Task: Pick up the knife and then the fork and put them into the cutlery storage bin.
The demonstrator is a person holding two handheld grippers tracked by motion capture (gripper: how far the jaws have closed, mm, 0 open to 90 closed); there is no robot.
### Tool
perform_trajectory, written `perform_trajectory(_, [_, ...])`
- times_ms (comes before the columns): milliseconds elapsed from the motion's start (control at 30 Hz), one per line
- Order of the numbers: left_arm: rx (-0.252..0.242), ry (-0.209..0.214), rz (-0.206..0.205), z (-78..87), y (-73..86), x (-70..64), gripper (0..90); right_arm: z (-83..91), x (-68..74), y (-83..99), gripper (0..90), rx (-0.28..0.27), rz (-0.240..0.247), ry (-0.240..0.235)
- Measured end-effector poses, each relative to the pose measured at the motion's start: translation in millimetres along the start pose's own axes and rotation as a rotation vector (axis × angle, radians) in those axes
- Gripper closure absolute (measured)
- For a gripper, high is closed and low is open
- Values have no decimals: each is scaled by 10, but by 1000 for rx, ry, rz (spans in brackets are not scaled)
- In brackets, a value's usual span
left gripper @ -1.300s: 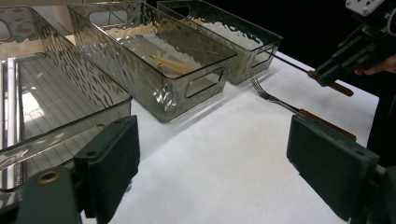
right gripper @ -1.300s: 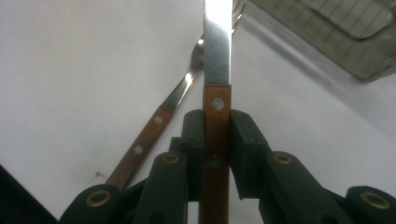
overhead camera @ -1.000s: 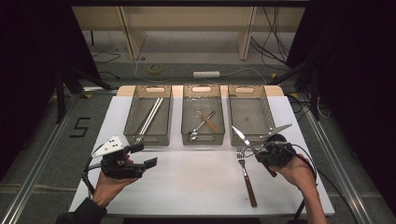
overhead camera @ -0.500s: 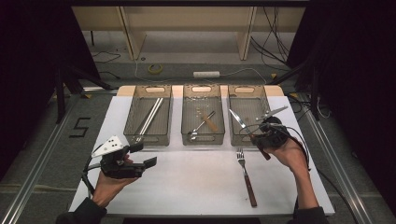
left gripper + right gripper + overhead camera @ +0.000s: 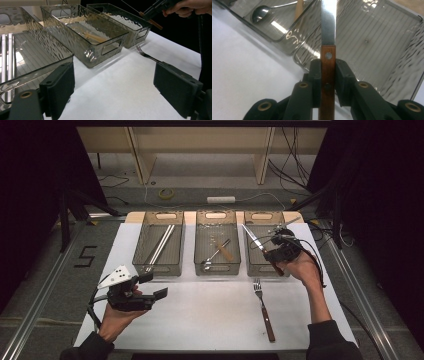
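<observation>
A knife (image 5: 328, 32) is clamped by its brown wooden handle between the jaws of the right gripper (image 5: 327, 75). In the right gripper view a metal rivet is seen in the handle, and the flat, mirror-bright blade runs toward twelve o'clock over the right bin (image 5: 387, 37); in the high view the knife (image 5: 255, 240) is made out only as a thin sliver slanting toward ten o'clock above that bin (image 5: 260, 265), held by the right gripper (image 5: 275, 252) (the rivet cannot be seen there).

The three bins are of smoky, rippled clear plastic with cut-out handles. In the middle bin (image 5: 217, 245) a spoon (image 5: 216, 255) and a wooden-handled piece are lying; in the left bin (image 5: 159, 245) long metal rods (image 5: 161, 245) are kept. A fork (image 5: 263, 307) with a brown handle is laid on the white desk (image 5: 200, 320) at six o'clock of the right bin, tines toward the bins.

The left gripper (image 5: 150, 292) is held wide open at the desk's seven o'clock, with nothing between its padded black jaws; in its own view the fork (image 5: 147, 55) is seen beyond them.
</observation>
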State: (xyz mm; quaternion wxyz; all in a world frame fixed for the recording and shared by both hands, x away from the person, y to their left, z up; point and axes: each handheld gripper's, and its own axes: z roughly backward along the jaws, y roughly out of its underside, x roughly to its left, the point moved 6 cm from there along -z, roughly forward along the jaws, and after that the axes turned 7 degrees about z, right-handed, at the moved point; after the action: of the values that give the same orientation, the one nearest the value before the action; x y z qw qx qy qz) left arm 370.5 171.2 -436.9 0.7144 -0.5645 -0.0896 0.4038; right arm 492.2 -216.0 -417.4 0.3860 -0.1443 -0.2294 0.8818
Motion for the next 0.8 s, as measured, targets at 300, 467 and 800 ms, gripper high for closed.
perform_trajectory(300, [2, 2, -4, -7, -1, -7, 169, -79, -85, -165, 774, -13, -20, -5])
perform_trajectory(467, [1, 2, -5, -6, -2, -7, 169, -121, -121, -284, 773, -22, -40, -6])
perform_trajectory(800, [1, 4, -5, -3, -3, -10, 169, -205, -244, -428, 773, -35, -101, 17])
